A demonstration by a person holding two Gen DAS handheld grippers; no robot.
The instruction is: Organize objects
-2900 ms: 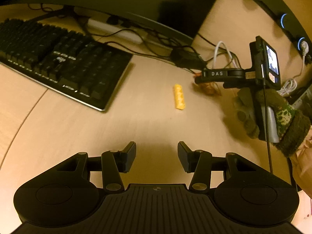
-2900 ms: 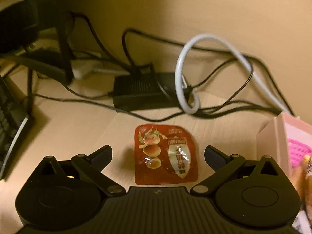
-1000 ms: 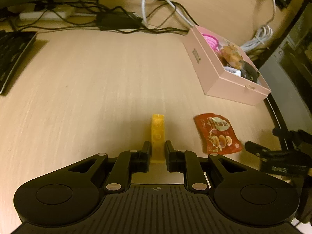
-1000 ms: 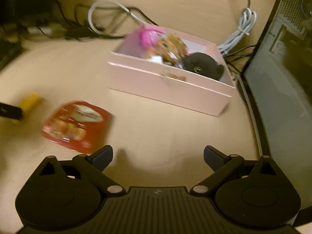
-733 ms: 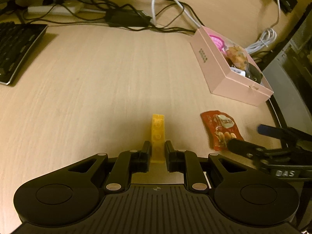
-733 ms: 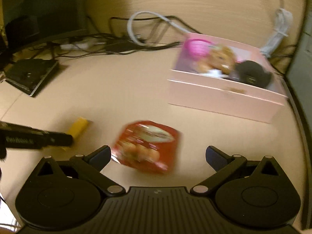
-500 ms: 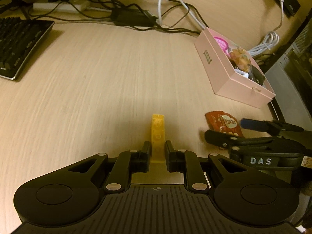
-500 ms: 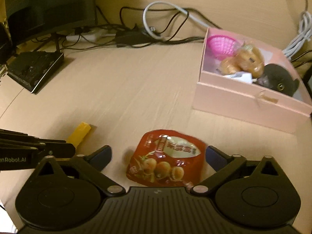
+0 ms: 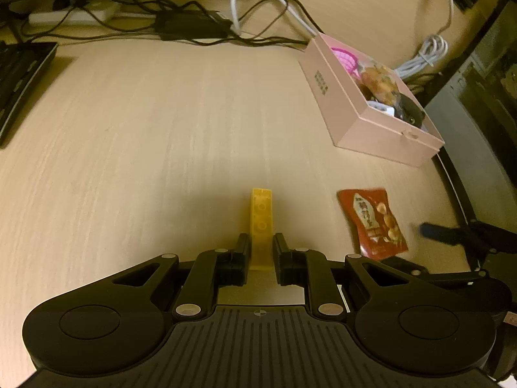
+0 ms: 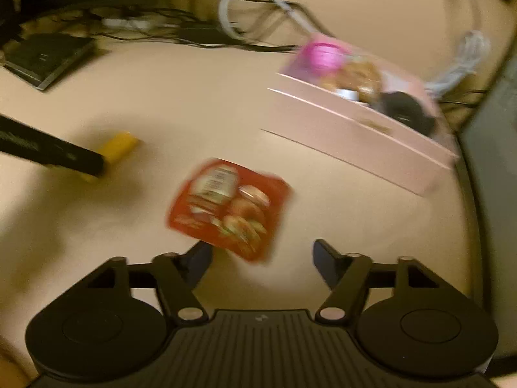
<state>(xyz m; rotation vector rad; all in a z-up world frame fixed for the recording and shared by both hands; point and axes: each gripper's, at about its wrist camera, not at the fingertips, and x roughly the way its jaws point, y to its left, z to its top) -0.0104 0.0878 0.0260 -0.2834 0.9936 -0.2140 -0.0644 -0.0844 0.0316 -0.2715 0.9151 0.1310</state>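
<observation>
The left gripper (image 9: 261, 252) is clamped on the near end of a yellow block (image 9: 261, 223), which projects forward over the wooden desk (image 9: 155, 135). Taking the pink box (image 9: 371, 123) as landmark: the block is well in front of its near corner, and a red snack packet (image 10: 227, 208) lies flat on the desk between block and box front. The right gripper (image 10: 261, 255) is closing just short of the packet's near edge, its pads not pressing on it. The right-wrist view is blurred.
</observation>
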